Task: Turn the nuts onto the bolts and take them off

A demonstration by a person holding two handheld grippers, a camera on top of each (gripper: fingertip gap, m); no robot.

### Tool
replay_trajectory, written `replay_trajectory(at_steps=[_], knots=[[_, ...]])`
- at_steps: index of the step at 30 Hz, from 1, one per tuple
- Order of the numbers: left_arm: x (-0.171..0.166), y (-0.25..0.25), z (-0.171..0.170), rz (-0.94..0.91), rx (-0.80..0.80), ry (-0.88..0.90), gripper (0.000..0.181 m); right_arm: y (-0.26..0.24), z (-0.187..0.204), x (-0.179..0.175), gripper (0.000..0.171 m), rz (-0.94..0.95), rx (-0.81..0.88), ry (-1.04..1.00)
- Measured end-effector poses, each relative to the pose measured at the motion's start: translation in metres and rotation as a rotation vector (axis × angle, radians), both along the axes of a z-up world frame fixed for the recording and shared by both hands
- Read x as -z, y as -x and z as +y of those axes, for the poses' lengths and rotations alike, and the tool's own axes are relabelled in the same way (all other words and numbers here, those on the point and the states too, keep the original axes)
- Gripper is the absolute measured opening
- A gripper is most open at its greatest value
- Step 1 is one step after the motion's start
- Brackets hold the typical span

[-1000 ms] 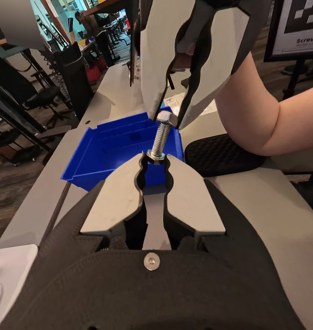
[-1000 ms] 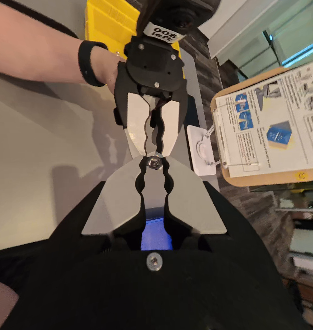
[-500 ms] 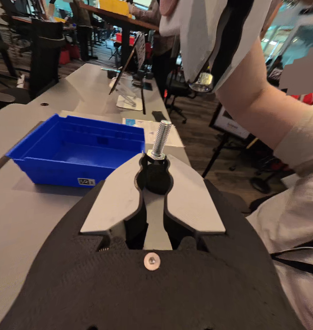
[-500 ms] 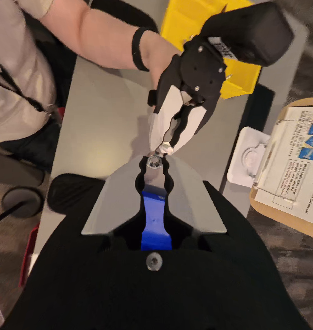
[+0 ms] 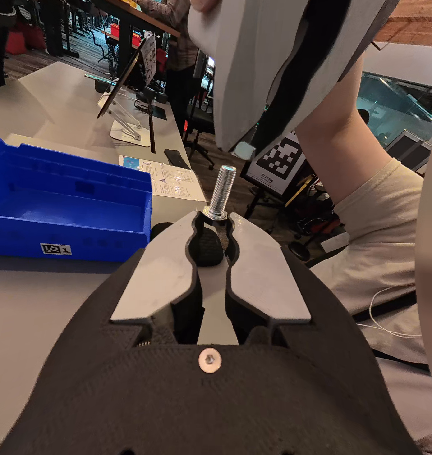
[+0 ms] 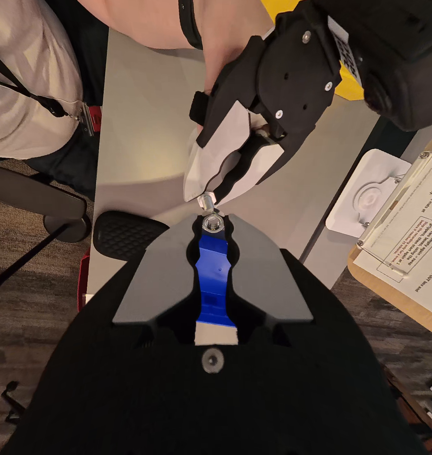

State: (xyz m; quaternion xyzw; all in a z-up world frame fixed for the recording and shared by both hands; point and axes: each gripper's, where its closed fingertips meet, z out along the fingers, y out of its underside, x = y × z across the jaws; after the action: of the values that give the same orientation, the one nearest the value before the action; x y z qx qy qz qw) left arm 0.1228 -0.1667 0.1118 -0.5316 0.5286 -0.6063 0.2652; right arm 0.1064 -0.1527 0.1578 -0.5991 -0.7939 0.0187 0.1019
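Note:
My left gripper (image 5: 215, 218) is shut on the hex head of a silver bolt (image 5: 221, 189). Its threaded shaft stands up and the tip is bare. My right gripper (image 6: 212, 221) is shut on a silver nut (image 6: 212, 224), whose threaded hole faces the camera. In the left wrist view the nut (image 5: 244, 150) hangs in the right gripper (image 5: 247, 147), a short gap above and right of the bolt tip. In the right wrist view the left gripper (image 6: 207, 199) holds the bolt (image 6: 207, 203), which points at the nut from just beyond it.
A blue bin (image 5: 87, 236) sits on the grey table (image 5: 37, 307) to the left, below the grippers (image 6: 211, 270). Also there: a yellow bin (image 6: 345, 83), a black wrist pad (image 6: 126, 234), an instruction board (image 6: 407, 234) on a white stand, a paper sheet (image 5: 170, 182). The person's arm (image 5: 333, 138) is on the right. The left gripper's tips are roughly 5 cm from the right gripper's.
One second ago the nut sat on the bolt's tip between both grippers. The right gripper has come off with the nut, leaving the thread bare. Both grippers have swung round.

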Motion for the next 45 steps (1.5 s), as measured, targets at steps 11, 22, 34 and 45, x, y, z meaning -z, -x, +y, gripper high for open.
replay_trajectory(at_steps=[11, 22, 34, 45], knots=[[-0.006, 0.004, -0.006, -0.020, 0.052, 0.051, 0.018, 0.000, -0.003, 0.006, 0.019, -0.085, -0.028, 0.009], [-0.008, 0.005, -0.007, -0.027, 0.034, -0.018, 0.017, 0.000, -0.006, 0.004, 0.019, -0.104, 0.178, 0.071], [-0.012, 0.005, 0.006, -0.001, -0.134, -0.086, 0.017, 0.005, 0.005, 0.000, 0.018, 0.093, 0.594, 0.175], [-0.032, 0.013, -0.007, -0.120, -0.051, -0.047, 0.018, 0.018, -0.005, -0.020, 0.018, 0.284, 0.581, 0.208]])
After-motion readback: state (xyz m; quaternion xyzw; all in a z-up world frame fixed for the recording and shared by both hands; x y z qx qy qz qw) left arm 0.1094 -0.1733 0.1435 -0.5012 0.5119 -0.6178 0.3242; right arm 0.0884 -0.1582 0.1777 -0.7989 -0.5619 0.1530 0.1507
